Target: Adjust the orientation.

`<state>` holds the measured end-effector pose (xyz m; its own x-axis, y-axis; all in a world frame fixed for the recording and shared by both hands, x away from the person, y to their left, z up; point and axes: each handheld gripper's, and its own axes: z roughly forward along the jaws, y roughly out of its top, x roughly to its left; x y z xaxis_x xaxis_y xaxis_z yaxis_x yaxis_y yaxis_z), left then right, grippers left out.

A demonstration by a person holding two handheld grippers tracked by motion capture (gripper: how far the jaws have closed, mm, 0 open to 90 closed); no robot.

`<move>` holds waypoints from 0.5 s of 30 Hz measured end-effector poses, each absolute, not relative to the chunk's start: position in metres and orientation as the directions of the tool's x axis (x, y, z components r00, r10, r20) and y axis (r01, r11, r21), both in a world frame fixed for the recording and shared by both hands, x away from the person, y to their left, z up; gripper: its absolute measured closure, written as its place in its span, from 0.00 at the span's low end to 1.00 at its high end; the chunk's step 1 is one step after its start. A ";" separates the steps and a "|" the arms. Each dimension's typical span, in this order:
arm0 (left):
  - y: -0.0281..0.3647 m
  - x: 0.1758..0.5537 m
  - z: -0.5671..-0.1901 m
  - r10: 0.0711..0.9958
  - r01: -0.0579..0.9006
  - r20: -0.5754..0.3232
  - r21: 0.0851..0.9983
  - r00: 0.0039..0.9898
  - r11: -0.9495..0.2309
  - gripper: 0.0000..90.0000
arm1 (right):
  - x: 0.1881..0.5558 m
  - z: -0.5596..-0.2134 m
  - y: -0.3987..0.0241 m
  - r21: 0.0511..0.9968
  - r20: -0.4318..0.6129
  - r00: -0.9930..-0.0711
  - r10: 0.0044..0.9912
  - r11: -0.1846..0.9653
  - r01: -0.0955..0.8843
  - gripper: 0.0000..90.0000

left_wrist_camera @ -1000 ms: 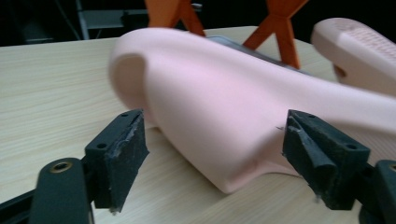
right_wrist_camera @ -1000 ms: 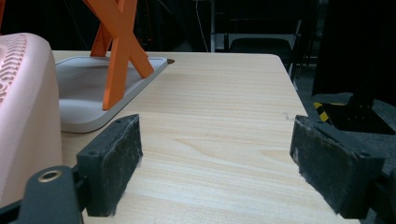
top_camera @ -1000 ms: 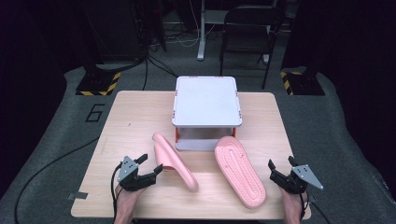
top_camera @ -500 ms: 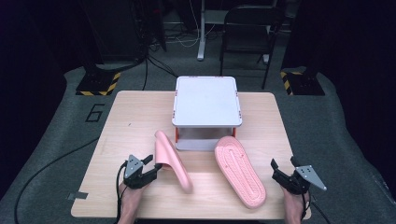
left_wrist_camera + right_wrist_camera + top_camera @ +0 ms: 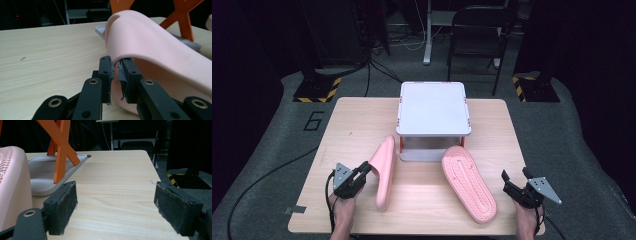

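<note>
Two pink slippers lie on the wooden table (image 5: 362, 125). The left slipper (image 5: 383, 170) stands on its side edge; my left gripper (image 5: 362, 172) has just been closing and is shut on its strap. In the left gripper view the pads (image 5: 107, 75) pinch the strap edge of that slipper (image 5: 150, 47). The right slipper (image 5: 468, 181) lies sole up, to the left of my right gripper (image 5: 514, 176), which is open near the table's front right corner. In the right gripper view its pads (image 5: 63, 206) stand wide apart over bare wood, with this slipper (image 5: 12, 185) at the left edge.
A small two-level rack (image 5: 433, 114) with a white top and orange legs (image 5: 61, 147) stands at the table's middle back. A black chair (image 5: 479, 35) and equipment stands sit on the dark floor beyond. A cable (image 5: 262, 180) trails off to the left.
My left gripper moved right to the left slipper and shut on its strap. That slipper swung to point straight toward the table's front. The right gripper kept still.
</note>
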<state>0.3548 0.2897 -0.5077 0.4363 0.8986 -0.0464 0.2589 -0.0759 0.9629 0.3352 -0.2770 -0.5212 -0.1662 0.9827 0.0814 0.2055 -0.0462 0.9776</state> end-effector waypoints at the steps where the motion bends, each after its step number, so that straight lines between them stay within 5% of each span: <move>1: 0.295 0.354 -0.506 0.904 0.257 -0.037 0.963 0.426 -0.081 0.88 | 0.335 -0.521 -0.277 0.978 0.080 -0.167 0.983 -0.044 0.206 0.20; 10: 0.327 0.343 -0.493 0.914 0.230 0.082 0.955 0.396 -0.186 0.88 | 0.335 -0.521 -0.277 0.978 0.074 -0.161 0.984 -0.040 0.204 0.20; 15: 0.330 0.338 -0.498 0.887 0.192 0.014 0.975 0.461 -0.115 0.82 | 0.335 -0.521 -0.276 0.976 0.085 -0.169 0.982 -0.048 0.213 0.20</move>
<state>0.3378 0.3301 -0.4983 0.4612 0.8872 0.0138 0.1919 -0.1149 0.9747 0.3355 -0.2761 -0.5215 -0.1690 0.9819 0.0851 0.2126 -0.0480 0.9760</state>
